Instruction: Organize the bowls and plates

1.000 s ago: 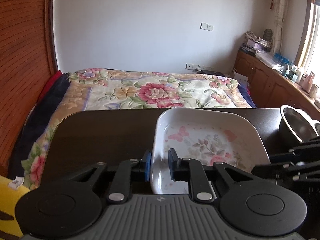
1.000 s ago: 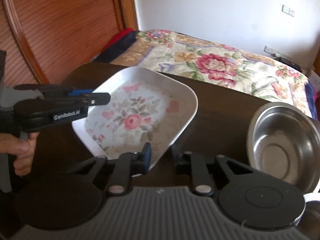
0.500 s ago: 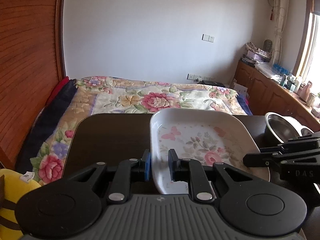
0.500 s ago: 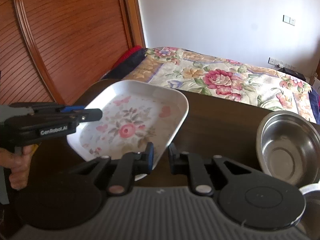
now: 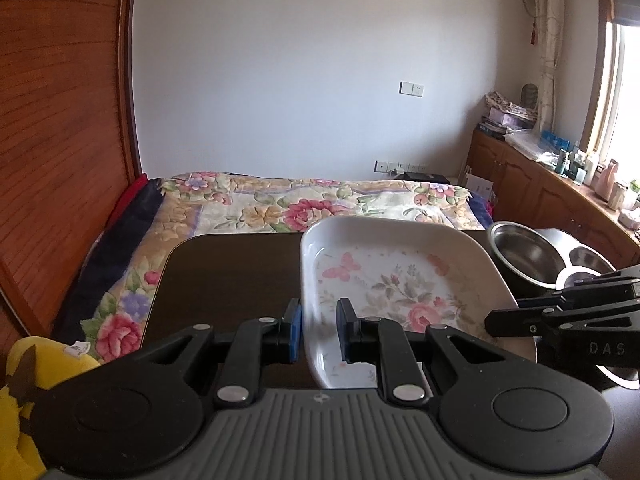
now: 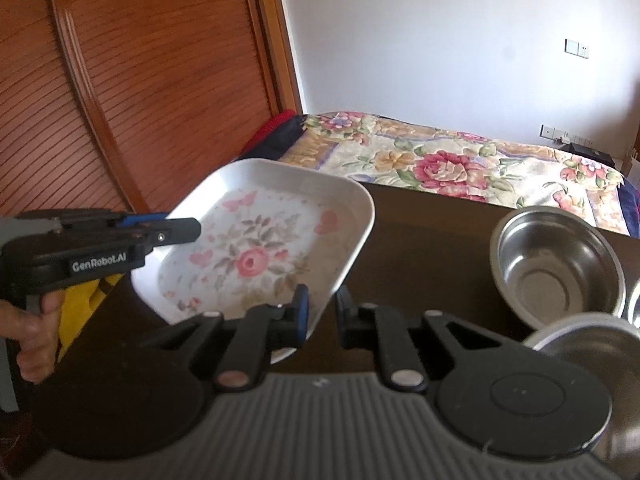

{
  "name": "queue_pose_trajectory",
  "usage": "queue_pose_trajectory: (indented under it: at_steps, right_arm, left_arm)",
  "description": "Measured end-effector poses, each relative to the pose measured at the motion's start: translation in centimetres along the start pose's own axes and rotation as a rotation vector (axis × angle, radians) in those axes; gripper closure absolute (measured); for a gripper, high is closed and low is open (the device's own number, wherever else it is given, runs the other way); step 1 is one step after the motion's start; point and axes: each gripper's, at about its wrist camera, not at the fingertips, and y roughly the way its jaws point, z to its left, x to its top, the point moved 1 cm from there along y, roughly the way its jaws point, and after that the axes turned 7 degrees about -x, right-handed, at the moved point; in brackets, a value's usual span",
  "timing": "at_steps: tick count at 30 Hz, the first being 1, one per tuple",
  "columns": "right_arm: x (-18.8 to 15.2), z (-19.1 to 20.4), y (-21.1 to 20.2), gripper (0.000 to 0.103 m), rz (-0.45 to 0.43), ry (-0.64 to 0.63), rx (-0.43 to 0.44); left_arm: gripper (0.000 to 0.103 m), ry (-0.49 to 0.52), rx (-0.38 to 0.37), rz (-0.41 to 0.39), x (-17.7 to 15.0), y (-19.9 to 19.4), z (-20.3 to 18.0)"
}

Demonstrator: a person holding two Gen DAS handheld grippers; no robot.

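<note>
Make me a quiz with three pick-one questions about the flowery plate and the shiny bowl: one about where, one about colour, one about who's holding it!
1. From the right wrist camera, where is the shiny bowl?
A) on the plate
B) right of the plate, on the table
C) under the plate

2. What colour is the plate's big flower?
A) pink
B) blue
C) black

3. What holds the plate?
A) nothing
B) one gripper only
C) left gripper and right gripper, jaws on its rim

Answers: B, it stands beside the plate; A, the rose is pink; C, the rim sits between both pairs of jaws.
</note>
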Motion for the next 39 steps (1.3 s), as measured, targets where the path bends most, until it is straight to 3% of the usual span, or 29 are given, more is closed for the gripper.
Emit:
queue_pose_trajectory:
  at_steps: [27,39]
  right_arm:
    - [-5.7,0.8,-6.2,0.087,-0.033,-0.036,0.031]
    - [-7.3,0.3,-6.9,0.087,-0.028,-0.060,0.046]
  left_arm:
    - [0.055,0.048,-0.015,-0.030,-5.5,-8.0,-4.6]
    - [0.055,-0.003,-0.050,-0.010,-8.0,-7.9,-4.7]
